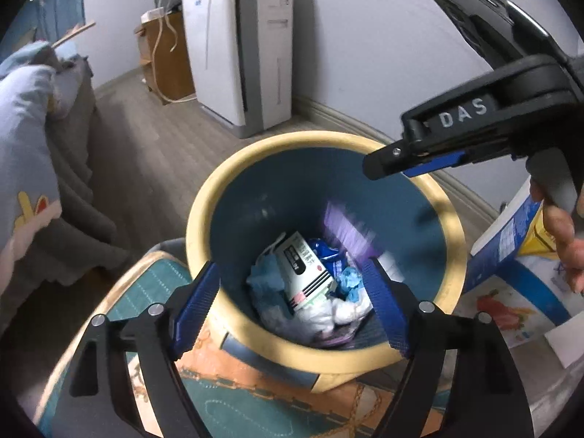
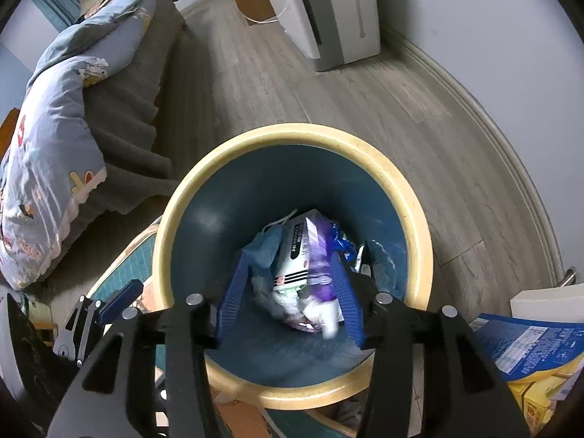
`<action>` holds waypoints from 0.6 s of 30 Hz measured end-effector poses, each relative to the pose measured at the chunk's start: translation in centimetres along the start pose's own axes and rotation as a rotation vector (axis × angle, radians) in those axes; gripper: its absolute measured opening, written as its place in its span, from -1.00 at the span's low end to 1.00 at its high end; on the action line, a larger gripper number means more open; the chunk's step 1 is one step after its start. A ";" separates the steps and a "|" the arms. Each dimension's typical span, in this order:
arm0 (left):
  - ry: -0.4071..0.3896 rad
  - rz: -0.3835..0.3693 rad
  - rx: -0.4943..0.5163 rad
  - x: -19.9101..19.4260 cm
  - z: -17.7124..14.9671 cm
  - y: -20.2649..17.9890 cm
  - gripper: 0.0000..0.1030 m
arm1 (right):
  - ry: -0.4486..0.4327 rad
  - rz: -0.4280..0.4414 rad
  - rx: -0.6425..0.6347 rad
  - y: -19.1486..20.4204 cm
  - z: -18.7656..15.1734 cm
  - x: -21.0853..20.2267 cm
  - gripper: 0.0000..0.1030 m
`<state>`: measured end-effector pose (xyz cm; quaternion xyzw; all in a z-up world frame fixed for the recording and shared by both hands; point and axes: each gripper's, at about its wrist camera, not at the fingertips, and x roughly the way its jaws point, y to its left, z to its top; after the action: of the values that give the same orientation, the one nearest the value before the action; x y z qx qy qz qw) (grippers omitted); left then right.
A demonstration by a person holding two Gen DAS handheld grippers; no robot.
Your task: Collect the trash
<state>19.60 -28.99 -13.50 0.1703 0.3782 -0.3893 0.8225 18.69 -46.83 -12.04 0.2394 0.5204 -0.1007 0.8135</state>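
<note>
1. Both grippers, left gripper (image 1: 292, 303) and right gripper (image 2: 288, 292), hung open and empty over the bin (image 1: 204, 219).
2. A purple wrapper (image 1: 350, 231) was blurred at the bin's 1 o'clock wall; I judged it might catch there.

You are working over a grey wood-plank floor (image 2: 328, 84) that is running up to a pale wall (image 1: 365, 36) with a moulded skirting board (image 2: 492, 116). A white appliance (image 1: 241, 47) is standing against that wall beside a wooden cabinet (image 1: 168, 58). A bed with patterned blue bedding (image 2: 54, 146) is lying to your left.
</note>
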 end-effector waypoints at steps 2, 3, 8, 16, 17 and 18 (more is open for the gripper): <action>-0.001 0.008 -0.015 -0.7 -0.4 0.3 0.57 | -0.003 -0.003 -0.011 0.2 -0.1 -0.4 -0.08; 0.004 0.015 -0.017 -1.1 -0.6 0.4 0.57 | -0.008 -0.005 -0.016 0.2 -0.2 -0.6 -0.08; 0.022 0.069 -0.031 -4.4 -1.0 0.7 0.57 | -0.031 -0.007 -0.052 0.6 -1.5 -2.8 -0.02; -0.006 0.138 -0.104 -13.3 -0.5 -0.1 0.86 | -0.129 -0.038 -0.142 2.3 -5.3 -9.1 0.89; -0.007 0.144 -0.107 -14.1 -0.7 -0.4 0.87 | -0.151 -0.038 -0.154 2.4 -6.1 -10.2 0.89; -0.007 0.153 -0.109 -15.2 -1.1 -0.6 0.87 | -0.160 -0.035 -0.161 2.4 -6.7 -10.8 0.89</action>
<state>12.36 -21.01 -2.74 0.1521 0.3817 -0.3050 0.8591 9.63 -42.36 -3.94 0.1551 0.4645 -0.0916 0.8671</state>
